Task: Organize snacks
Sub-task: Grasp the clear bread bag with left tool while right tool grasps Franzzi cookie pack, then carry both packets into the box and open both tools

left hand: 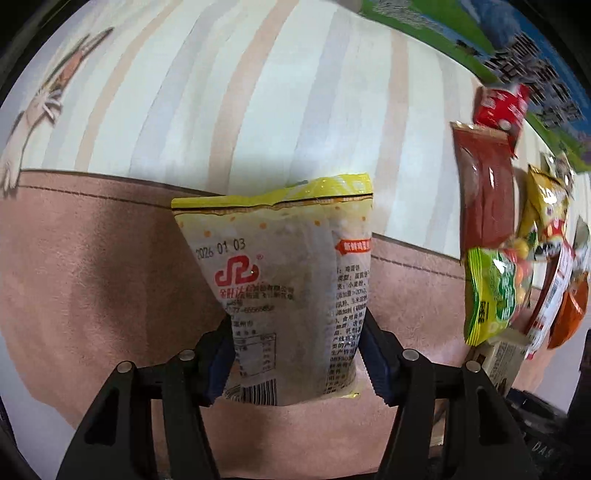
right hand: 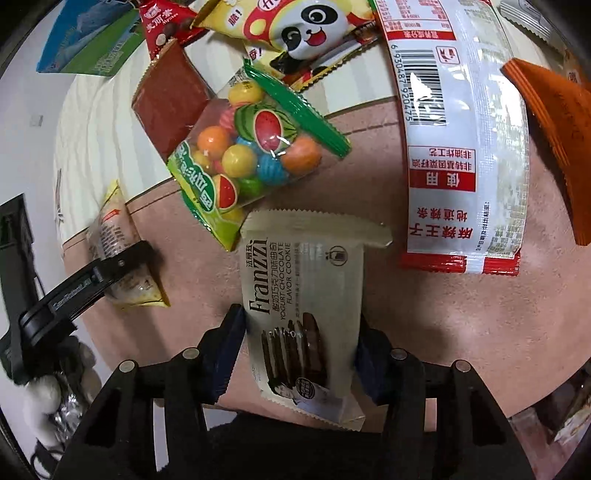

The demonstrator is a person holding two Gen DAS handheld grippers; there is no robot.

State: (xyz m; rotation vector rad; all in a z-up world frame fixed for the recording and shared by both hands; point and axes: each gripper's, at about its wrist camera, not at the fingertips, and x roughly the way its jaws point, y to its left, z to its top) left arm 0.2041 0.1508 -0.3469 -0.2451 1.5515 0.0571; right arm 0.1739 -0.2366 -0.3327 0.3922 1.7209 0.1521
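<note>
My left gripper (left hand: 295, 354) is shut on a yellow-topped clear snack packet (left hand: 284, 280) with a red logo, held over the pink mat (left hand: 92, 277). The same packet (right hand: 122, 258) and the left gripper's black fingers (right hand: 122, 262) show at the left of the right wrist view. My right gripper (right hand: 299, 354) is shut on a white Franzzi chocolate cookie pack (right hand: 303, 314) lying on the pink mat (right hand: 461, 332). A pile of snacks lies beyond it.
The pile holds a candy-ball bag (right hand: 255, 147), a brown-red packet (right hand: 170, 110), a panda snack bag (right hand: 303, 29), a white and red spicy strip bag (right hand: 454, 140) and an orange packet (right hand: 554, 129). A striped cloth (left hand: 258, 92) lies past the mat. A blue-green box (right hand: 88, 40) is far left.
</note>
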